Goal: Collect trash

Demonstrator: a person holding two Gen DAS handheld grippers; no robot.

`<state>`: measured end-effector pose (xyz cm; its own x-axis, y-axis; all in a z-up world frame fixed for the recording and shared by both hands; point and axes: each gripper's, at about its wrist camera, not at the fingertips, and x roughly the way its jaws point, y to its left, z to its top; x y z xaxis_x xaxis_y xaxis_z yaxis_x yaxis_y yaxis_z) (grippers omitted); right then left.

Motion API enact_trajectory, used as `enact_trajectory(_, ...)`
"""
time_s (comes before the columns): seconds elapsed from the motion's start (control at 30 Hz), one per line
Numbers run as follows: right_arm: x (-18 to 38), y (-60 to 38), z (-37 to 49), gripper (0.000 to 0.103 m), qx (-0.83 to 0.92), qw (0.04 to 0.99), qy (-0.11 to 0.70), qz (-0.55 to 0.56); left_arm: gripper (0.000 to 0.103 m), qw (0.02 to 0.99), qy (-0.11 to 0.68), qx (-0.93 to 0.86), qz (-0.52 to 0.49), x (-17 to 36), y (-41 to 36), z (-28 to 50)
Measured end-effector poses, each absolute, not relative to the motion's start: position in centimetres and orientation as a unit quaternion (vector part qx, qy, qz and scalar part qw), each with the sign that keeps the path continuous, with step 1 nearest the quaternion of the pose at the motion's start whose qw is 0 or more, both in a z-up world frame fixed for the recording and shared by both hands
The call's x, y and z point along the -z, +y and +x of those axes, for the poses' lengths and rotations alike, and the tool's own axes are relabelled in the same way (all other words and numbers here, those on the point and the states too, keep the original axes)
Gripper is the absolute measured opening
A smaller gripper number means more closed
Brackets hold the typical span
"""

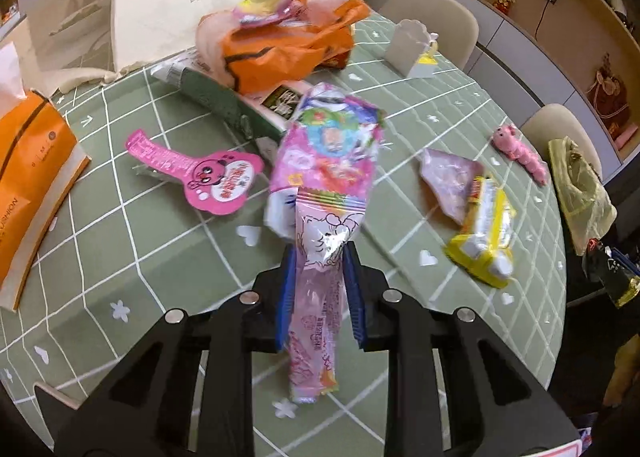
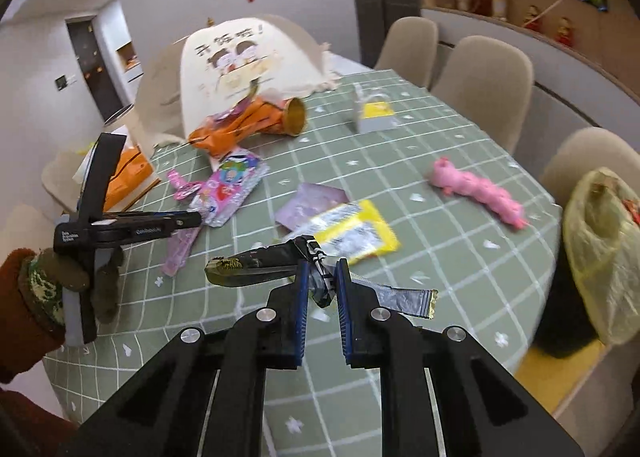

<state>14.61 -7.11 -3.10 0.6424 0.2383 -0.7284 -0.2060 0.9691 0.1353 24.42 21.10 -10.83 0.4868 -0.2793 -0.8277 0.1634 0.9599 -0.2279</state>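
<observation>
My left gripper (image 1: 318, 253) is shut on a long pink cartoon snack wrapper (image 1: 328, 161), whose printed top stands up above the green checked tablecloth (image 1: 160, 257) and whose tail hangs down between the fingers. In the right wrist view the same left gripper (image 2: 192, 219) sits at the left, held by a gloved hand (image 2: 60, 277). My right gripper (image 2: 322, 265) is shut on a crumpled black and silver wrapper (image 2: 256, 263) with gold ends, lifted off the cloth. A yellow wrapper (image 2: 352, 233) and a pale pink packet (image 2: 312, 201) lie just beyond it.
A yellow-green plastic bag (image 2: 604, 249) hangs at the table's right edge by a chair. On the cloth lie a pink pig toy (image 2: 476, 189), an orange bag (image 1: 288, 45), a pink paddle-shaped card (image 1: 200, 173), a small grey box (image 2: 376, 113) and an orange tissue box (image 1: 28, 177). A cream food cover (image 2: 248, 65) stands behind.
</observation>
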Motion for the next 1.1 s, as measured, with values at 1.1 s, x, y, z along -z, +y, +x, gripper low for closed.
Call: enact_trajectory(1.1,-8.0,-33.9,9.6,0.015,0.065,0.958,0.274,0.053,0.018,0.912,0.307,0.271,0.016,-7.8,-11.8,22.3)
